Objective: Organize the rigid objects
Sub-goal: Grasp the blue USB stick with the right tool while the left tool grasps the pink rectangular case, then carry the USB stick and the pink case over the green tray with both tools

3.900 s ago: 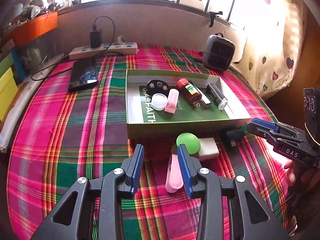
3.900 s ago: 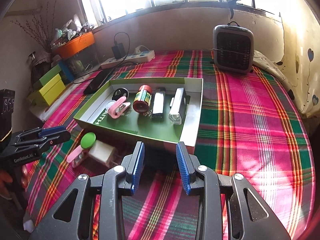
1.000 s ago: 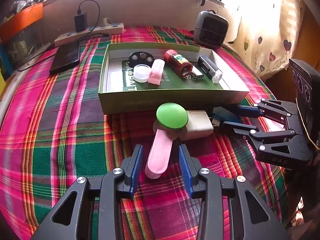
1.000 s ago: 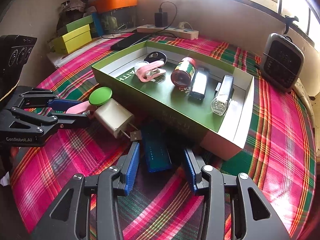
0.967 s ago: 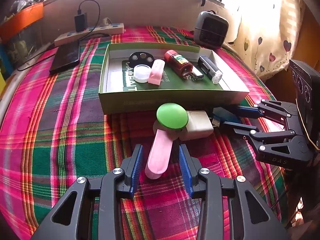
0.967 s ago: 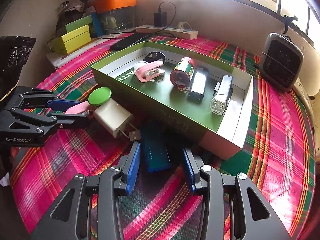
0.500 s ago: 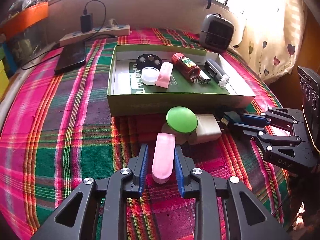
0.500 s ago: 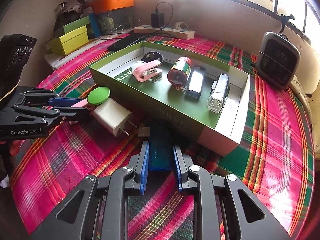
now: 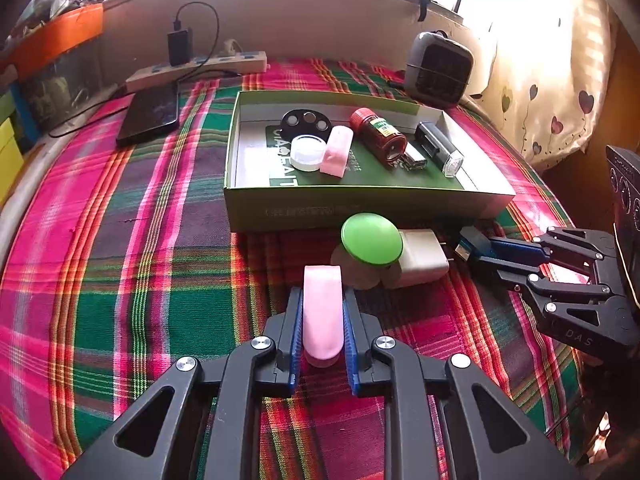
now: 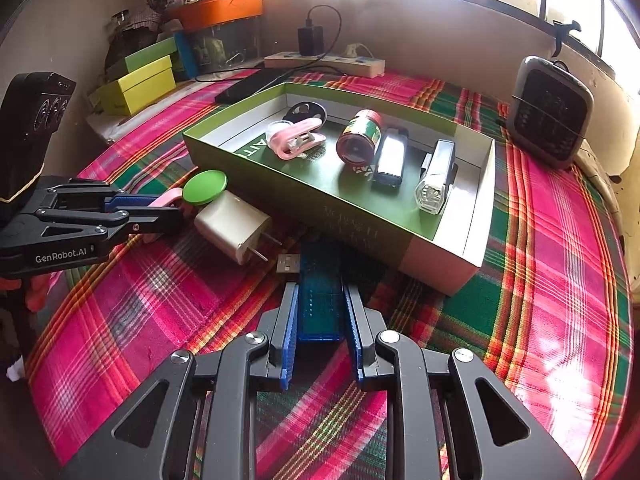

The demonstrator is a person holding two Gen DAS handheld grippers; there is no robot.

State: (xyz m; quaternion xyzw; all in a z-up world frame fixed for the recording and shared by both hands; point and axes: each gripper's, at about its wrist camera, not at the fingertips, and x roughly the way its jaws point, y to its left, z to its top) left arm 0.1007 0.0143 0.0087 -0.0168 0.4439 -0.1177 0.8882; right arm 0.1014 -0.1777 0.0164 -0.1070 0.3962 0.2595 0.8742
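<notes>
Two hand-held tools rest low over a plaid-covered surface [image 9: 120, 260], both just in front of the near wall of an open green box [image 9: 360, 210].

The left tool [image 9: 322, 320] is clamped on the pink handle [image 9: 322, 312] of a small item with a round green cap [image 9: 371, 239]. The handle's long axis runs straight away from the tool toward the box, with the green cap at the far end, nearest the box wall.

The right tool [image 10: 320, 312] is clamped on a blue translucent USB device [image 10: 320, 300]. Its long axis also points at the box, and its metal plug [image 10: 289, 264] sits at the far end, just short of the wall.

Each held item lies close to the box, so the coming move is likely a lift over the near wall for both. A white wall charger [image 10: 234, 226] lies between the two held items, touching the green-capped one, and neither tool holds it.

Counted outside the box: three items, two held and one loose. Inside the box: six items, namely a black disc with holes [image 9: 306, 121], a white round lid [image 9: 308, 153], a pink clip [image 9: 338, 151], a red-capped bottle [image 9: 378, 136], a small silver and black item [image 9: 414, 160], and a black flashlight [image 9: 438, 147].
</notes>
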